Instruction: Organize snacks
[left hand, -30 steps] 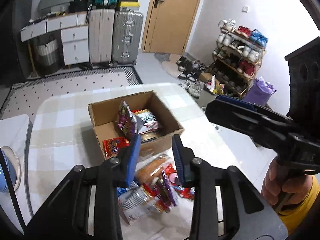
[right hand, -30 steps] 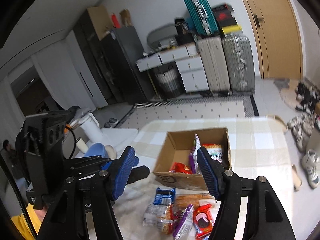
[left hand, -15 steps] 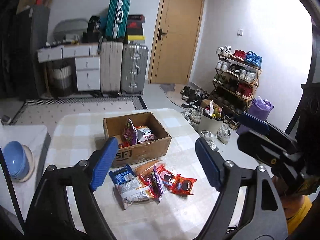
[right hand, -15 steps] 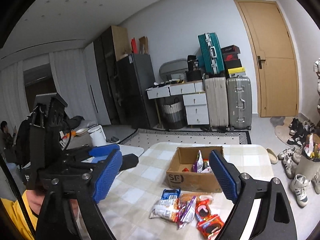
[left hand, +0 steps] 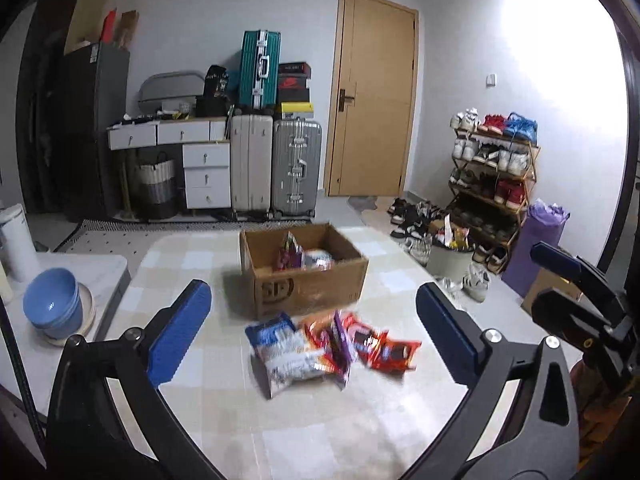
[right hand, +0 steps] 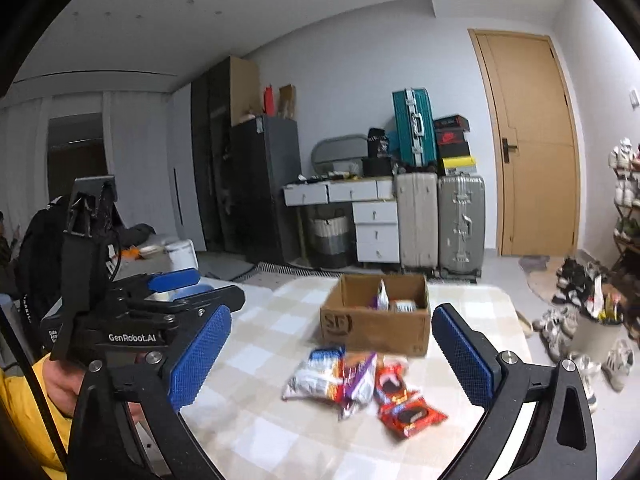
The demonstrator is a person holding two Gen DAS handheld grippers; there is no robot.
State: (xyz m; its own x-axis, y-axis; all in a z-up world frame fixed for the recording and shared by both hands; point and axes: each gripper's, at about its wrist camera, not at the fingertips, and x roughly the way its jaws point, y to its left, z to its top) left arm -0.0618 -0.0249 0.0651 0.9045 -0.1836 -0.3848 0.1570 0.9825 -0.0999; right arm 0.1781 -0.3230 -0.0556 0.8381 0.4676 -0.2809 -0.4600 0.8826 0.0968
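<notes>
Lying ahead of both pairs of jaws and well apart from them, the loose heap of crinkly foil snack packets (left hand: 328, 346) sits on the checked cream counter (left hand: 192, 264), just in front of the open brown cardboard box (left hand: 306, 276) that already has a few packets standing in it. In the left wrist view the heap falls at the centre of the frame, between the two blue pads, with the box above it. In the right wrist view the heap (right hand: 360, 380) sits slightly right of centre, lower middle, and the box (right hand: 376, 320) just above.

The left gripper (left hand: 312, 328) has its jaws opening, already very wide, and nothing is between them. The right gripper (right hand: 332, 354) is likewise opening to a wide gape and holds nothing. Neither looks clearly nearer. The red packet with a dark biscuit picture (right hand: 412, 416) lies on the right end of the heap, so I judge it the easier reach for the right gripper, and the blue-and-white packet (left hand: 280, 344) at the left end suits the left.

The heap spreads broadly left to right across both views, while single packets lie at mixed angles. Motion blur smears the printing and the packet edges, so the count and which overlaps which cannot be told. The box's near wall hides most of its contents. A yellow sleeve (right hand: 24, 412) shows at lower left in the right wrist view.
</notes>
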